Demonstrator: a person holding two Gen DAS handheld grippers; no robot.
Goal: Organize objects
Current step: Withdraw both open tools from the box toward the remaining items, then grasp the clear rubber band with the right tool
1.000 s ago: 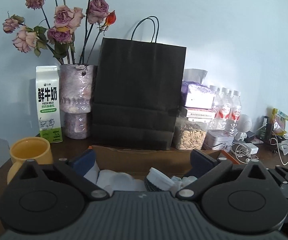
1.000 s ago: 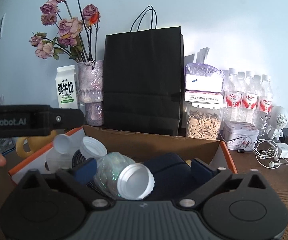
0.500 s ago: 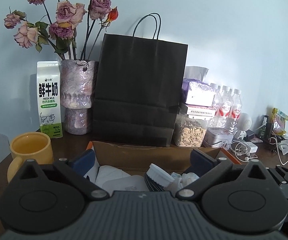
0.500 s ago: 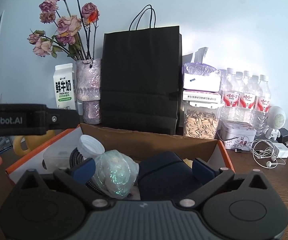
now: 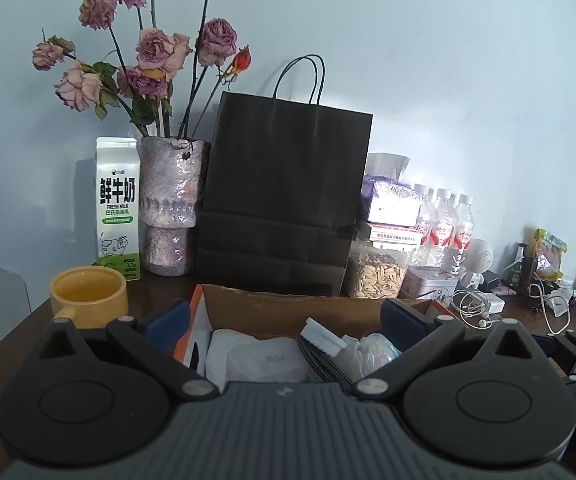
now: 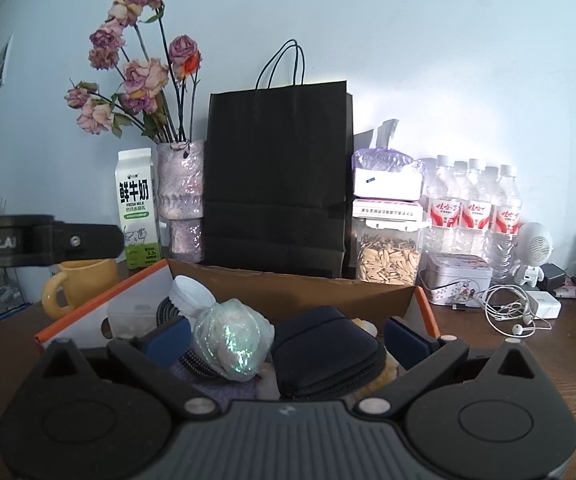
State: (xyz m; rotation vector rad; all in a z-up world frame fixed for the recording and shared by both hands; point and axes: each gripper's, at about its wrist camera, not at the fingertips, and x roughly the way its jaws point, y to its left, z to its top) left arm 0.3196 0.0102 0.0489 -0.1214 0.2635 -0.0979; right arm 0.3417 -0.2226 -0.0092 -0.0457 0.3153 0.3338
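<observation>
We log: cardboard box [image 6: 295, 292] holding dark pouch [image 6: 327, 356] and iridescent bundle [image 6: 232, 336]; left gripper [image 5: 284, 320] and right gripper [image 6: 288, 336] spread wide, empty.

The right gripper's body is hiding the near part of the cardboard box [image 6: 288, 284] — the black bag [image 6: 276, 176] is covering the wall behind.

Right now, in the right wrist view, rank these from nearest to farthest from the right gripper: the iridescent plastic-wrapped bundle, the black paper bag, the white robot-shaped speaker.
1. Iridescent plastic-wrapped bundle: in the cardboard box, just inside the right gripper's left finger.
2. Black paper bag: upright behind the box, centre.
3. White robot-shaped speaker: far right, near the wall.
</observation>
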